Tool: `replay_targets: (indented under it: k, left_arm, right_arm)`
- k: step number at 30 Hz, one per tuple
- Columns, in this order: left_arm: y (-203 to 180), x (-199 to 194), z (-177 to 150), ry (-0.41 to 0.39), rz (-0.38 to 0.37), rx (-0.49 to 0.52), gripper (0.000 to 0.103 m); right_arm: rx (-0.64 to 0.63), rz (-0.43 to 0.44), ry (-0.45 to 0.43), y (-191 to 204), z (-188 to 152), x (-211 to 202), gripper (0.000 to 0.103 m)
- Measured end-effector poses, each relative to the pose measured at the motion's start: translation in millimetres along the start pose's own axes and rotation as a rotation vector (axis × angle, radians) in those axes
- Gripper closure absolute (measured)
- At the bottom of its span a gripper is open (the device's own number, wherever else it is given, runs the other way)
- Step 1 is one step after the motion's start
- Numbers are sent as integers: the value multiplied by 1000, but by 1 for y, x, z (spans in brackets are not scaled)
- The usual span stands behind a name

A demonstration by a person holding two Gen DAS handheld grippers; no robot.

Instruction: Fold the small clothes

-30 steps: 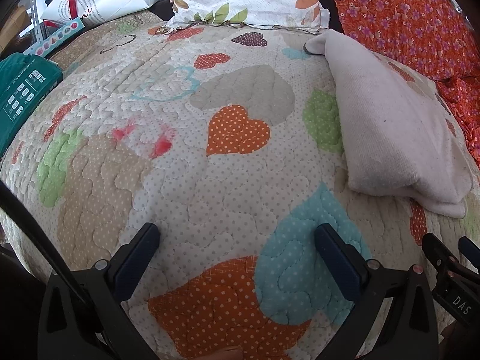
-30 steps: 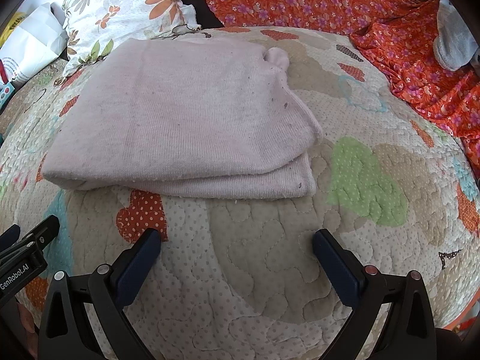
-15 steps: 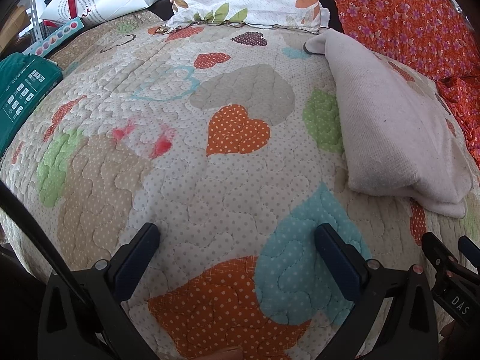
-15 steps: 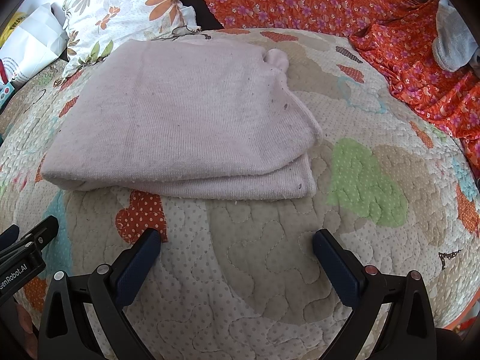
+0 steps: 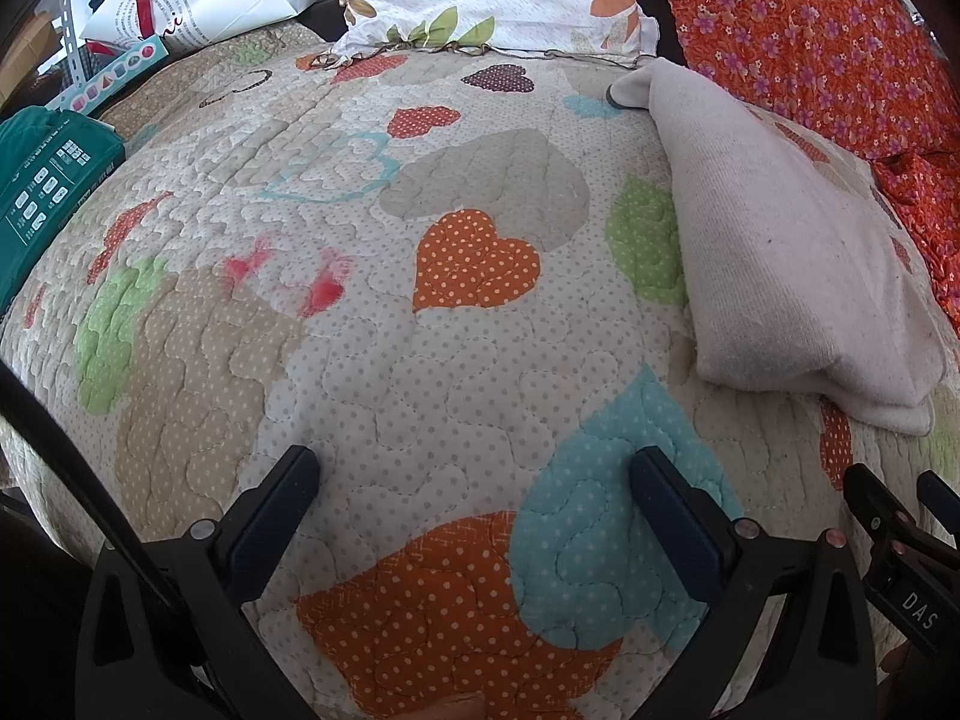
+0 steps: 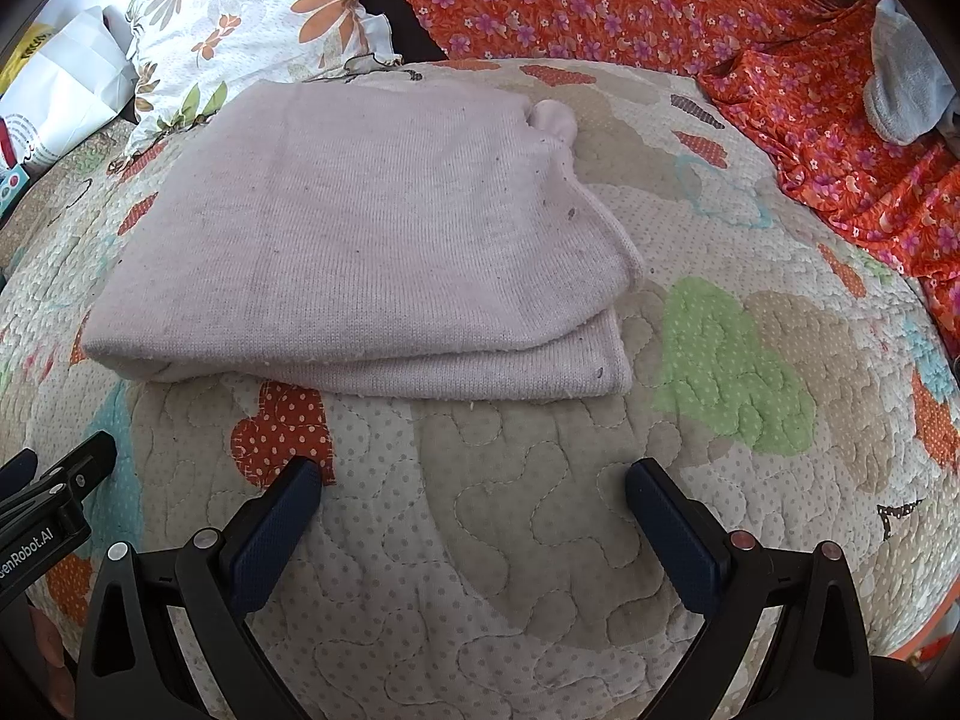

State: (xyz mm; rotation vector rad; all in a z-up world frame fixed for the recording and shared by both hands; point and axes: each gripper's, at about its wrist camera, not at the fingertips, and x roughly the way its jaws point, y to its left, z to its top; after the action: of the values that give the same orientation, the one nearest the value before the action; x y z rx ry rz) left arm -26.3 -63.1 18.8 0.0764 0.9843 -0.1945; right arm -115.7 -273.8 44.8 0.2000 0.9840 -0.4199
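**Fold looks done, main risk is disturbing the stack**

We see the pink garment [image 6: 360,240] folded in layers on the heart quilt [image 6: 540,540], just ahead of the right gripper [image 6: 474,498], off to the right of the left gripper [image 5: 474,480]. Both have jaws spread wide, nothing held.

Risks, our read:
- a finger snagging the near hem drags the top layer, fold opens
- soft quilt lets the stack slide

Long axis runs left-right in the right wrist view; loose edges face right, a small tab pokes out at the far right corner.
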Motion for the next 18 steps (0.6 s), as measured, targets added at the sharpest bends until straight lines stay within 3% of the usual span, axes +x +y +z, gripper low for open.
replay_targets:
  k: [18]
  left_arm:
    - [-1, -1, 0, 0, -1, 0, 0]
  right_arm:
    - [1, -4, -8, 1, -2, -1, 0]
